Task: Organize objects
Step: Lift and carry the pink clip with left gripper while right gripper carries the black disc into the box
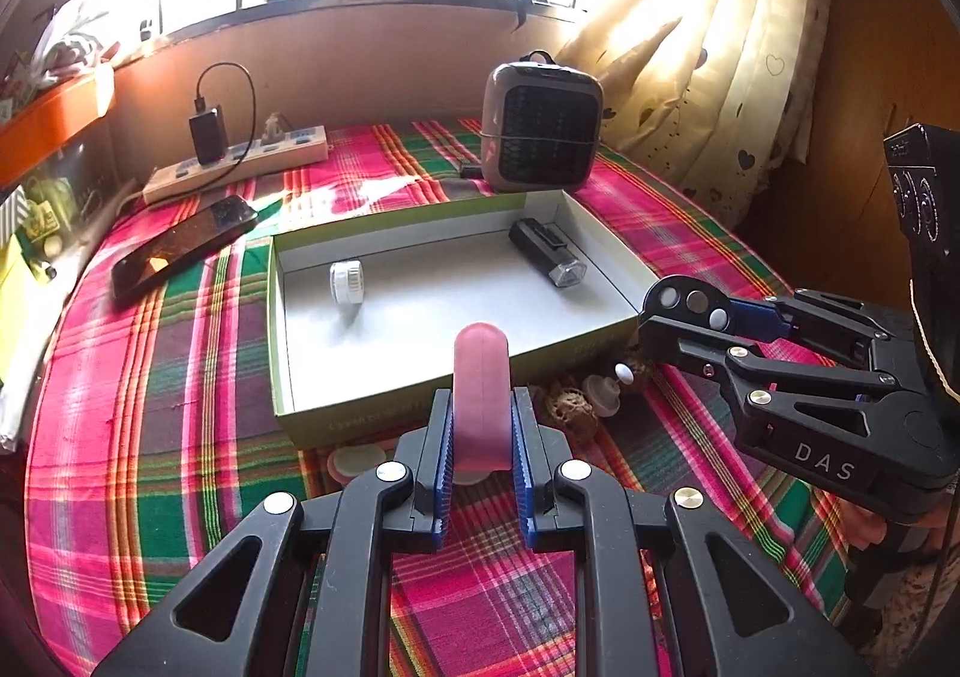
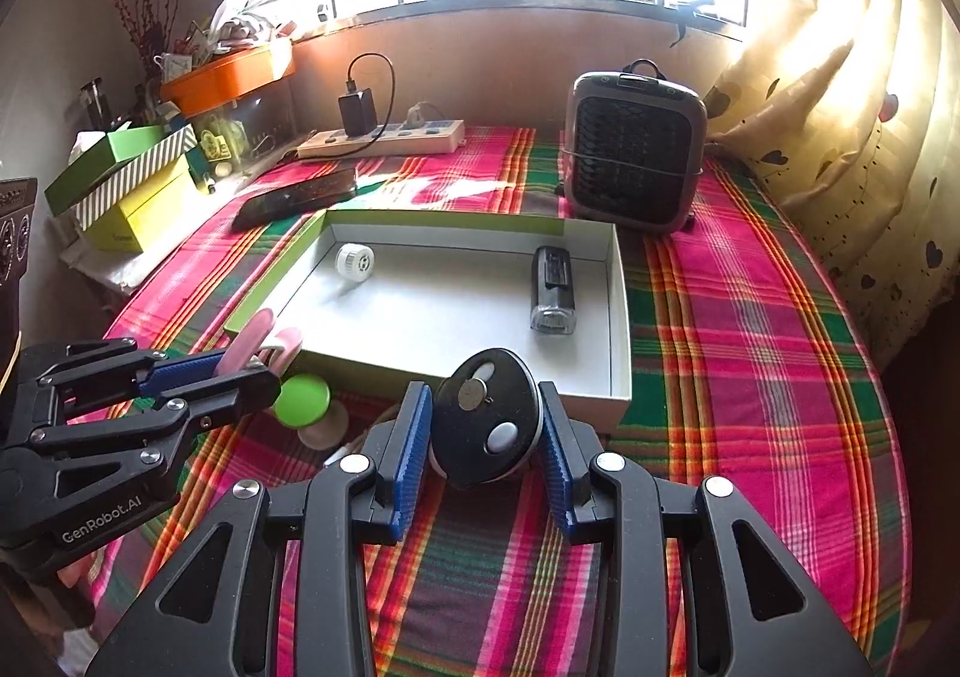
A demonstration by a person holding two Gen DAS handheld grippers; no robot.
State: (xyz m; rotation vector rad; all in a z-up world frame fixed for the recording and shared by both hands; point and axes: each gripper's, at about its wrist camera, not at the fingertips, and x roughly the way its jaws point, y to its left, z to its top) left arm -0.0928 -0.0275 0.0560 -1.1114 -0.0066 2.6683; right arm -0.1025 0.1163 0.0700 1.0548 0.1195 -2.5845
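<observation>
The left gripper (image 1: 482, 425) pinches a pink, rounded, flat-sided object (image 1: 482, 395) between its blue pads; the object stands upright and projects forward past the fingertips. The right gripper (image 2: 486, 431) clamps a black oval object (image 2: 487, 418) with a silver disc and a pale oval button on its upper face; a white edge shows along its underside. Both held objects hang above the plaid-covered worktop (image 2: 750, 317), just in front of the near wall of the open box (image 2: 618, 317). The box has a white interior and green outer sides. Inside it, a small white cylinder (image 2: 354, 260) lies near the far left corner and a black flashlight-shaped item (image 2: 553, 287) lies along the right wall, well apart from each other.
</observation>
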